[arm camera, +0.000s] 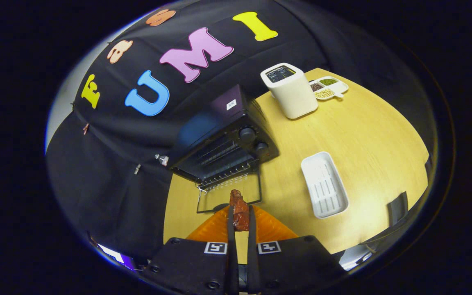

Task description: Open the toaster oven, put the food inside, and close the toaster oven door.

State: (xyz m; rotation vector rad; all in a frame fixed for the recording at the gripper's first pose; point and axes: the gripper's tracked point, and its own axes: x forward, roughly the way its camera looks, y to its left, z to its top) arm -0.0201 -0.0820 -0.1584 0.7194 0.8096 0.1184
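The gripper (240, 219), at the bottom centre of the frame, has its jaws closed on a reddish-brown piece of food (239, 211); both fingers press its sides. The piece stands long-axis forward, its tip poking past the fingertips toward the toaster oven (223, 151).

The oven sits just above the middle of the frame, slightly left, on the wooden desk (367, 135). Its glass door (230, 196) is already dropped open and lies flat on the desk, directly between the jaws and the oven mouth. The wire rack (223, 164) inside is exposed.

The move ahead turns on this line: the food points almost straight at the opening, which lies ahead and a little to the left, with the open door to be crossed first. I judge the opening step done and the carrying-in under way; the food must clear the door edge and land on the rack.

To the right lie an empty white tray (324, 184), a white toaster (290, 90) and a divided dish (329, 87) of grains in the upper right.
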